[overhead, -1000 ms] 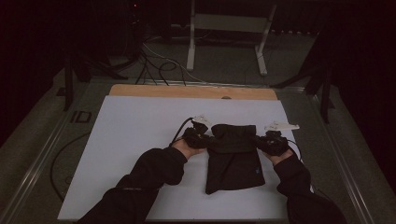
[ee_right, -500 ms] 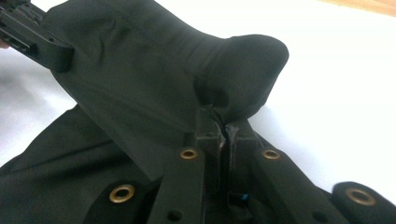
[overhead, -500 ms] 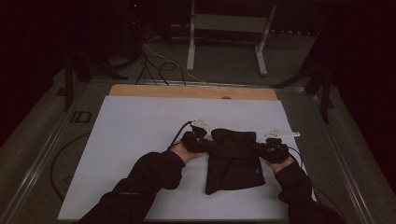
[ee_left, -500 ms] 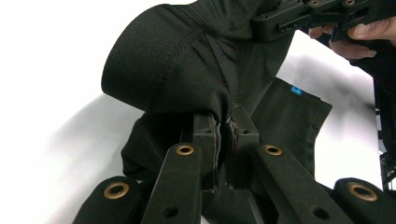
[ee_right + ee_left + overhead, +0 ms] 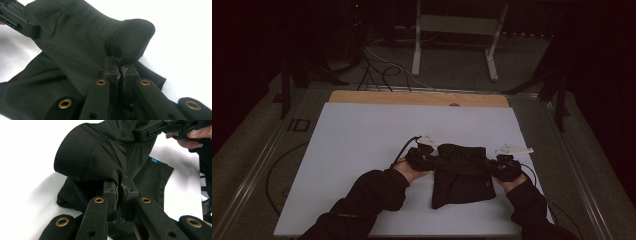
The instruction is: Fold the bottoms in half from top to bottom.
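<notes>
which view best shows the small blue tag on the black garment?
Left gripper view: the blue tag sits unobstructed on the black garment, sharp against the cloth. In the high view it is a tiny speck. In the right gripper view I cannot make it out for sure.

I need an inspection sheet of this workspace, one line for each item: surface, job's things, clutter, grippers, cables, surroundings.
Surface: white table top with a wooden strip along its far edge.
Job's things: one black garment, its upper edge lifted and stretched between the two grippers, the lower part lying on the table; small blue tag near its right side.
Clutter: nothing seen.
Grippers: left gripper shut on the garment's fabric; right gripper shut on it too.
Cables: black cable trails from the left gripper; loose cables on the floor beyond the table.
Surroundings: dark room, light metal stand behind the table.
</notes>
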Demonstrator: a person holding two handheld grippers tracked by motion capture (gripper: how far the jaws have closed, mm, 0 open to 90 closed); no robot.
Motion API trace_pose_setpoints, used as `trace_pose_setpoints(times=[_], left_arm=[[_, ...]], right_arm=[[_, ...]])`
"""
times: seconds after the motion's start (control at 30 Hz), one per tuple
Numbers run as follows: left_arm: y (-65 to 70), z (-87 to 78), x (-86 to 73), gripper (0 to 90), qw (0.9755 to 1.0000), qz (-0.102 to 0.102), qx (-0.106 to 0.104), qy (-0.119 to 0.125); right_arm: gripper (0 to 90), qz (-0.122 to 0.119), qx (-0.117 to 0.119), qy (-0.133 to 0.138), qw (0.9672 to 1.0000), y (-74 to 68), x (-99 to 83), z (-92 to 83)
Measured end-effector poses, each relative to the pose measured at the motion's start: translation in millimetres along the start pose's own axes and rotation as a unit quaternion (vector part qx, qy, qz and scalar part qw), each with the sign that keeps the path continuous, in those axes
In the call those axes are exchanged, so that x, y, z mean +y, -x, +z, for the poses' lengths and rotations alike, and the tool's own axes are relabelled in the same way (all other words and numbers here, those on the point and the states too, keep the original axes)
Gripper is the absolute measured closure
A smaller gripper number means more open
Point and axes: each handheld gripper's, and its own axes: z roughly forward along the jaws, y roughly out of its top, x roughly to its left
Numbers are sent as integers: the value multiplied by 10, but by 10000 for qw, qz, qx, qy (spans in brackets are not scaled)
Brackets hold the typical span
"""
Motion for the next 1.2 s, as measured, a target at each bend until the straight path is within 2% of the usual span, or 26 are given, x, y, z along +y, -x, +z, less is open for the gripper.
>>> trace_pose_setpoints(times=[0.37,0.6,0.87,1.2], left_arm=[[44,4,-107,852,10000,-60,-44,-24],[83,28,-153,851,9999,-51,-51,-79],[125,60,-219,851,9999,-51,-66,-130],[178,66,-286,851,9998,-75,-48,-180]], right_arm=[[865,-12,27,-49,10000,-55,-80,-33],[864,-51,43,-177,9998,-63,-136,-14],[864,43,102,-192,9998,-64,-215,-29],[863,15,173,-251,9995,-99,-291,-23]])
